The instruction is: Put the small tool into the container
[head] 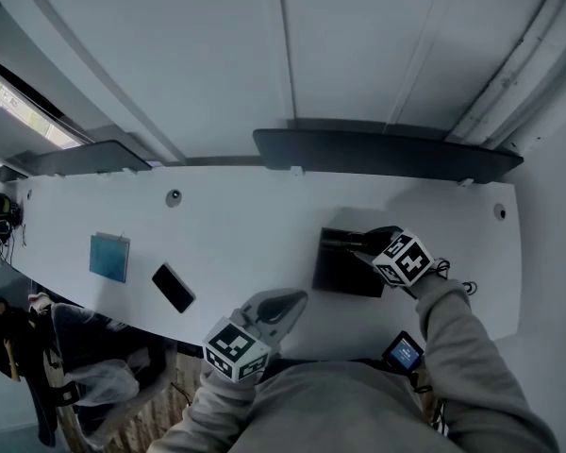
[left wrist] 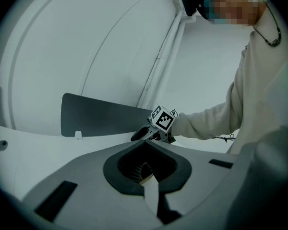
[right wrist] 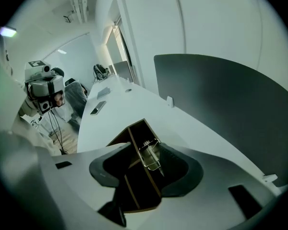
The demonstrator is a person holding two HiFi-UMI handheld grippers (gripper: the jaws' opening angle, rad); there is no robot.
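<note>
The bench (head: 236, 234) is white and mostly bare. A dark open container (head: 344, 267) sits flat on its right half. The right gripper (head: 363, 245) hangs just above the container's right side, tilted steeply down into it, with the person's grey sleeve (head: 462, 338) behind it. In the right gripper view its jaws are spread wide with nothing between the pads. Below them is the inside of the container, split by thin wood-coloured dividers. The small tool (right wrist: 151, 158), a slim metal piece with a wire clip round it, lies on the container floor. It is close along the long divider, on that divider's right in this view, and clear of both jaws.

The left gripper (head: 288, 300) is near the front edge of the bench, well apart from the container and pointing roughly level towards it. In its own view the jaws are pressed together with nothing pinched between them.

Further left on the bench, a black phone (head: 174, 288) lies flat and a blue square pad (head: 108, 257) lies beyond it, the two apart. A small device with a lit screen (head: 403, 352) shows by the person's right arm. Dark panels (head: 387, 154) stand along the back edge.
</note>
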